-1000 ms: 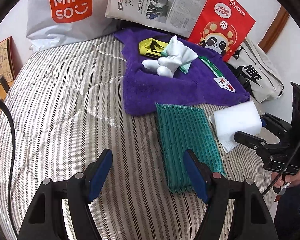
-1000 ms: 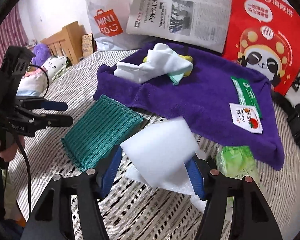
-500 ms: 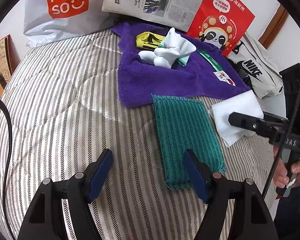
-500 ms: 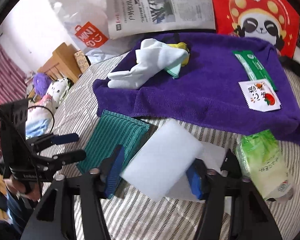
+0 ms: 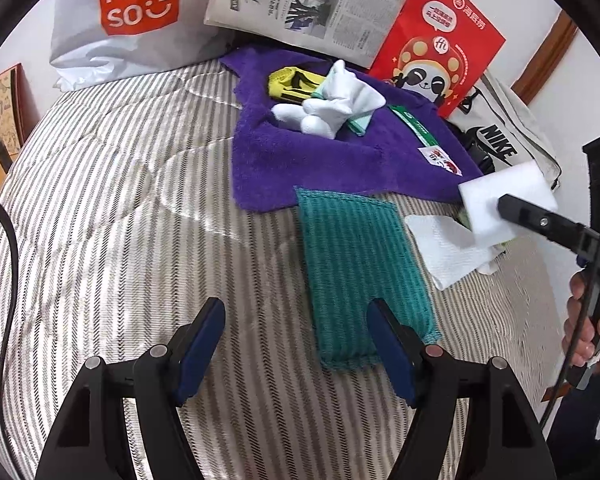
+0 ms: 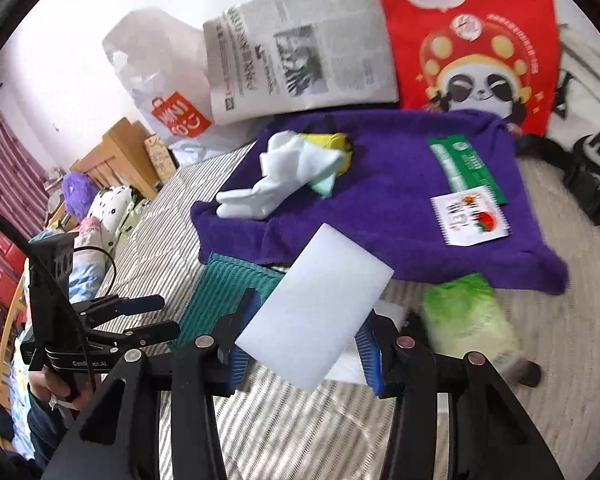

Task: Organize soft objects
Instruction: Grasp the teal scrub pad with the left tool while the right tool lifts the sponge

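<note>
Now the white sponge block (image 6: 314, 308), a smooth flat rectangle, sits low-centre in the right wrist view, its long axis slanting from lower left to upper right, clamped between the right gripper (image 6: 304, 350) pads. Lower in the left wrist view, the left gripper (image 5: 296, 346) gapes empty above the striped mattress (image 5: 120, 220), beside a ribbed teal cloth (image 5: 360, 264).

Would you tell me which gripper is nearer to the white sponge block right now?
Right. The right gripper has the white sponge block clamped between its pads; the left gripper hangs open, apart from it, by the green cloth's near end.
</note>
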{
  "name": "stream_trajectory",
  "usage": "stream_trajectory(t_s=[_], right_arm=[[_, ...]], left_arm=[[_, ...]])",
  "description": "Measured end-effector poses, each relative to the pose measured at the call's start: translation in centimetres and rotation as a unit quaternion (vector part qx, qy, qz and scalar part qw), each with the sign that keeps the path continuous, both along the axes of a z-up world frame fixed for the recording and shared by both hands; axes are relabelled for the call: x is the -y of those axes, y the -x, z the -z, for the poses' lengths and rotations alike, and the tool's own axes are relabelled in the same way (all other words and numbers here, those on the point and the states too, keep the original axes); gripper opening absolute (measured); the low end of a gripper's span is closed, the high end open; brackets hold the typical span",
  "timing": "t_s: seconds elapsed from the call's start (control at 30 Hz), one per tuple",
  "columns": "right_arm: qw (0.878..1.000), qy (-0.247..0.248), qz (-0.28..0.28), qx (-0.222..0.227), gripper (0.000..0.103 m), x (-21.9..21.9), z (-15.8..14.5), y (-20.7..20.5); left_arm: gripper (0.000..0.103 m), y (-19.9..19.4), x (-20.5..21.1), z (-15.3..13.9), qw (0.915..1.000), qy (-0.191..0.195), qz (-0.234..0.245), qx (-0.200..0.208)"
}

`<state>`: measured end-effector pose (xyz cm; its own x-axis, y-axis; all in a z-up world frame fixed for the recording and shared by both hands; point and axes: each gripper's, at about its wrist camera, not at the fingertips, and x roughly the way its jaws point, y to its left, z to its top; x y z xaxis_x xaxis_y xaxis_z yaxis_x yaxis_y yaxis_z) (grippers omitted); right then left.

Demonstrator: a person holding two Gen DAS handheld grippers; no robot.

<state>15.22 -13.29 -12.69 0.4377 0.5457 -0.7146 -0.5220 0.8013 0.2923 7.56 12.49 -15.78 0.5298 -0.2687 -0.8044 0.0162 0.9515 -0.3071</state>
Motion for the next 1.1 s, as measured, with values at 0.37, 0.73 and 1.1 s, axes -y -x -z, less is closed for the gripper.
stream_trajectory(t_s=[0.37, 0.73, 1.1], right_arm=[[0.997, 0.008, 0.072, 0.027, 0.047, 7.9, -0.9, 2.2], [0.994, -0.023, 0.11, 0.01, 0.048, 13.6, 0.7, 2.8], [0.992, -0.037, 0.123, 0.008, 0.048, 15.1, 1.4, 3.3]], left_arm=[[0.086, -3.1, 5.7, 0.5, 0.9985, -0.055, 0.007, -0.007], [0.099, -5.4, 9.9, 1.8, 0.9873, -0.157, -0.015, -0.022], [0.103, -4.8, 9.6, 2.2, 0.9878, -0.153, -0.029, 0.0]])
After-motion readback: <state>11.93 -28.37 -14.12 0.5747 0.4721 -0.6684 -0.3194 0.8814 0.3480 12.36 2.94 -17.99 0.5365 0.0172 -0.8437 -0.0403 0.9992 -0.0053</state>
